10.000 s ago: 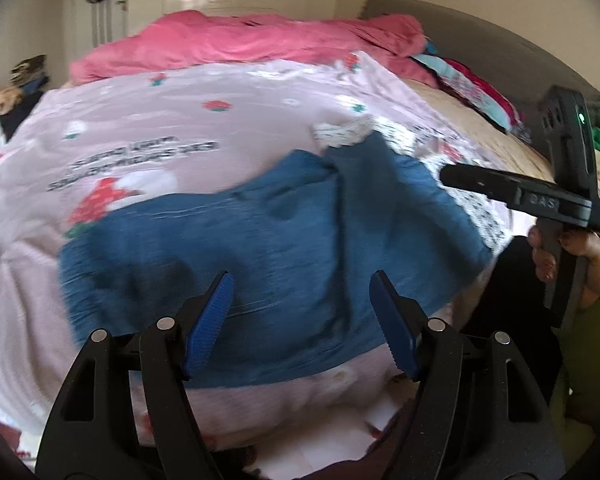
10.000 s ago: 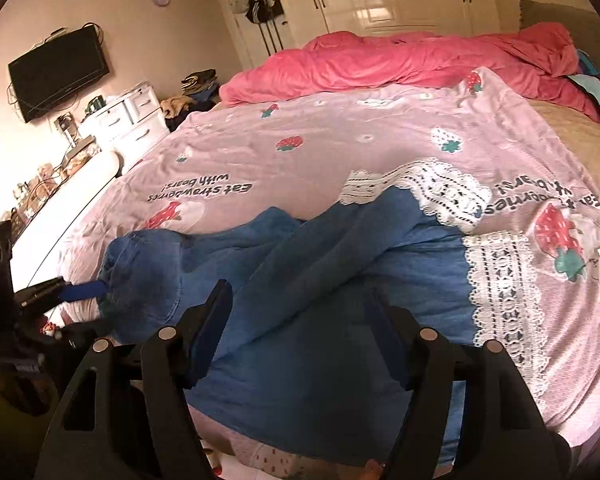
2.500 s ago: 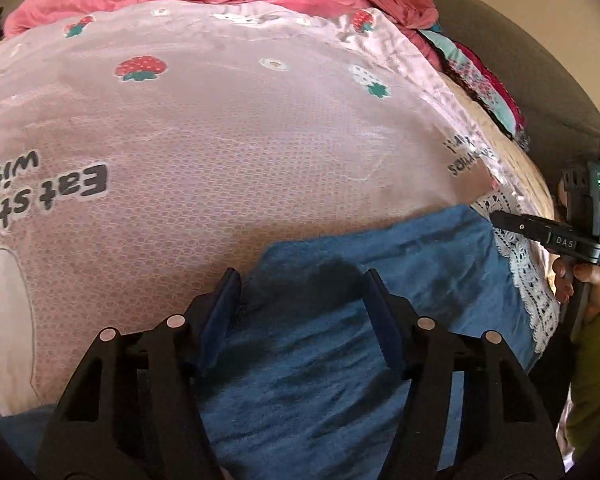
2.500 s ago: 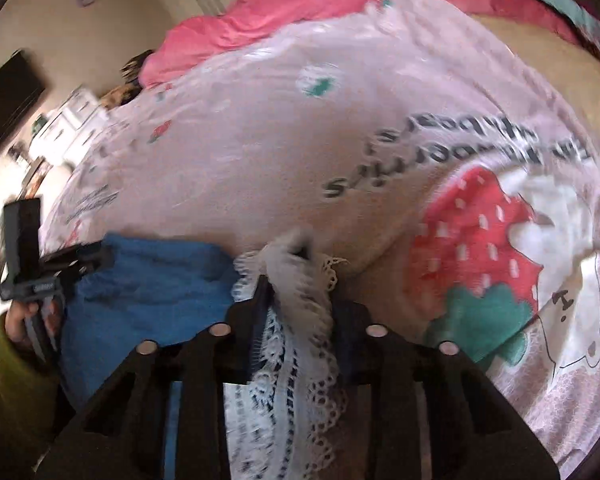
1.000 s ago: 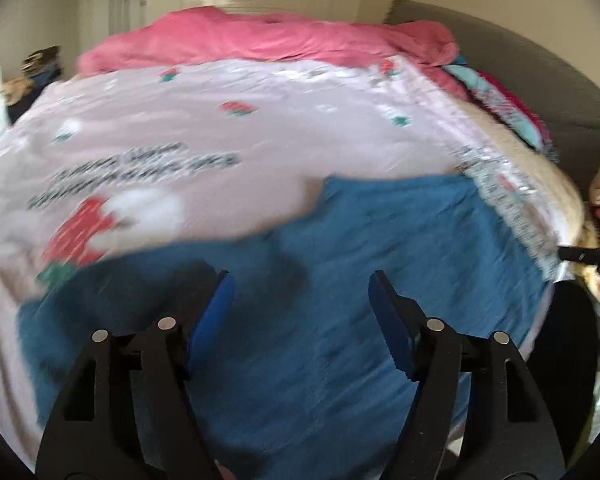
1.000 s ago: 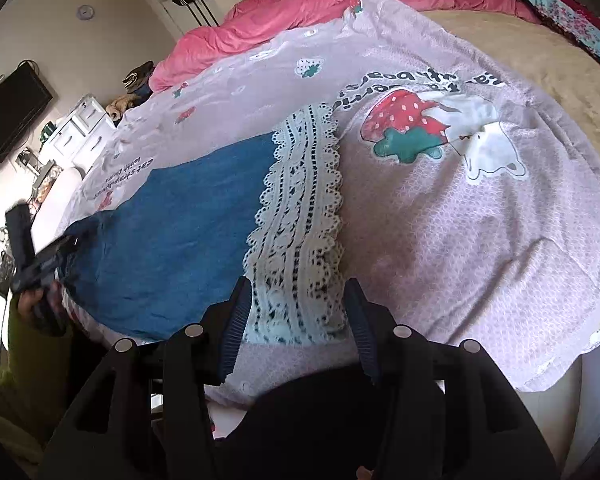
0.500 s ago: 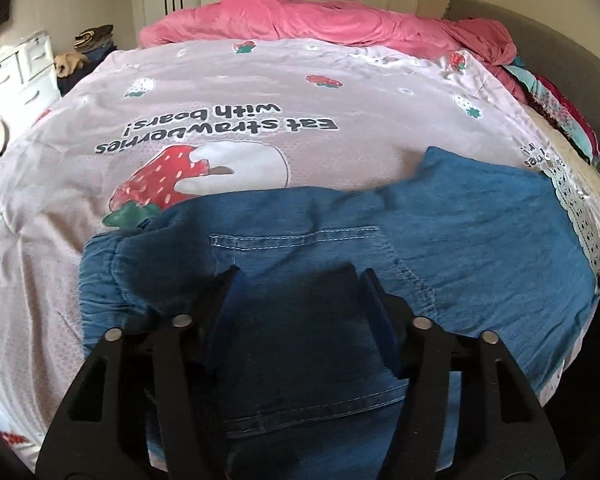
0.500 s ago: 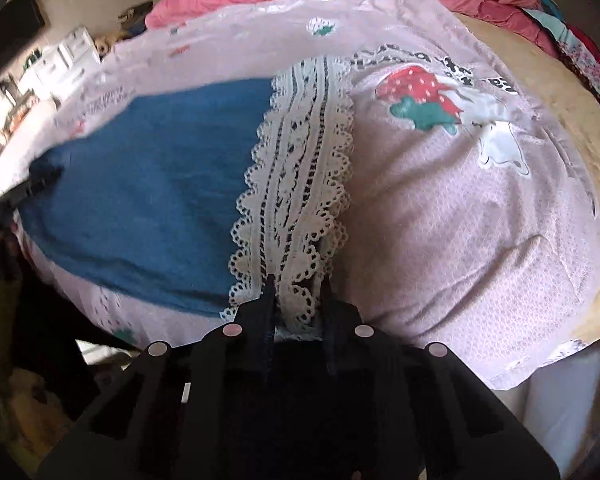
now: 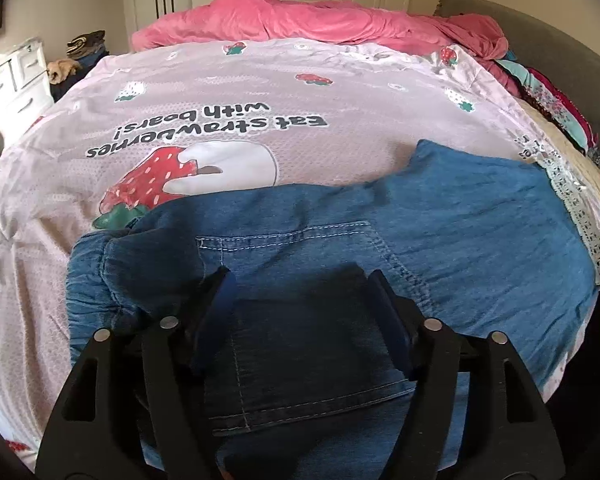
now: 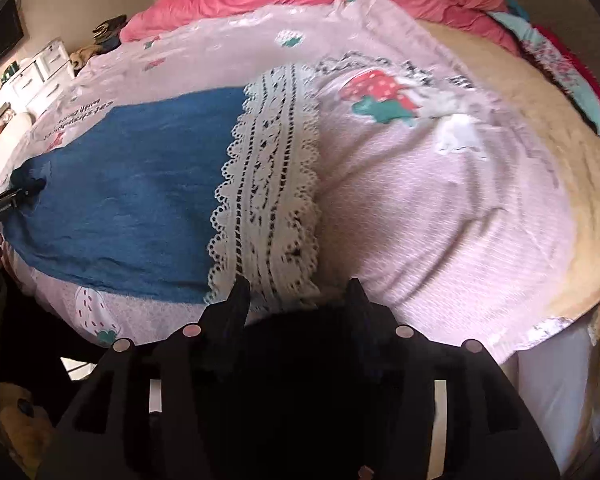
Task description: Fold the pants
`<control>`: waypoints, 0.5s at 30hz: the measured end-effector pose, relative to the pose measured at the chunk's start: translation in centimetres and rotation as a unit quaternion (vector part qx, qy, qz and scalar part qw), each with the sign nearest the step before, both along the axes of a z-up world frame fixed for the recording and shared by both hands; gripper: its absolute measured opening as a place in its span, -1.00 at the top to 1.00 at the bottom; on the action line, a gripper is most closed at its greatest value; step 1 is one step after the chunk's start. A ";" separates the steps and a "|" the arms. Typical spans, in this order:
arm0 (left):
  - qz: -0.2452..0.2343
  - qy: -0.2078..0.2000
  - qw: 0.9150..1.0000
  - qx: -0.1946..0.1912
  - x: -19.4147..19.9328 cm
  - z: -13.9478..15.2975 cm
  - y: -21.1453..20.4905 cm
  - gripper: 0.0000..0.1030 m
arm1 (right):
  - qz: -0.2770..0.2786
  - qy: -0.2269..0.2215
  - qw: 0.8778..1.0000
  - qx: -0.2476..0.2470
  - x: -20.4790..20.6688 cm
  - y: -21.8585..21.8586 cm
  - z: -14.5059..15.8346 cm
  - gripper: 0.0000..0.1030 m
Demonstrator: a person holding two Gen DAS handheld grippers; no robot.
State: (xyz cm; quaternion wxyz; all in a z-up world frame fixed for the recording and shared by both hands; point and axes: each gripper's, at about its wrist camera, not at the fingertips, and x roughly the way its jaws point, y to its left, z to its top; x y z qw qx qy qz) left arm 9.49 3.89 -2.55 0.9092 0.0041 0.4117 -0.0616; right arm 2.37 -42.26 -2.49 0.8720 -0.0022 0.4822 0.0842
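- Pants (image 9: 440,220) of blue denim lie flat across the near edge of the bed, on the pink strawberry quilt (image 9: 260,92), with the waistband to the left and the white lace hem (image 10: 268,184) to the right; I judge they are spread like this so that a fold can be made cleanly.
- The left gripper (image 9: 304,316) hangs over the back pocket (image 9: 300,248) near the waistband. Its jaws are opening and stand wide; the denim is under them, but nothing is pinched.
- The right gripper (image 10: 296,300) is at the near end of the lace hem. Its jaws are opening too, about half wide, with the lace edge just before them and no cloth gripped.
- One gripper at each end probably prepares for bringing the two ends together.
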 end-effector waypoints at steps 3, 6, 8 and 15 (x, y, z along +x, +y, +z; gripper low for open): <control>-0.012 -0.018 1.000 -0.014 -1.0 1.6 -0.8 -0.38 | -0.011 -0.039 0.999 0.006 -1.2 -0.5 1.6 0.05; -0.037 -0.031 0.999 -0.008 -1.5 2.7 -2.4 -0.46 | -0.009 -0.070 0.997 0.021 -1.3 0.2 3.2 -0.05; -0.055 -0.037 0.998 -0.008 -1.6 3.0 -3.7 -0.54 | 0.020 -0.077 0.996 0.038 -0.8 1.8 3.7 -0.09; -0.097 0.001 0.995 0.023 -1.4 -0.1 -7.2 -0.66 | 0.117 -0.078 0.989 0.035 2.0 10.1 3.5 -0.25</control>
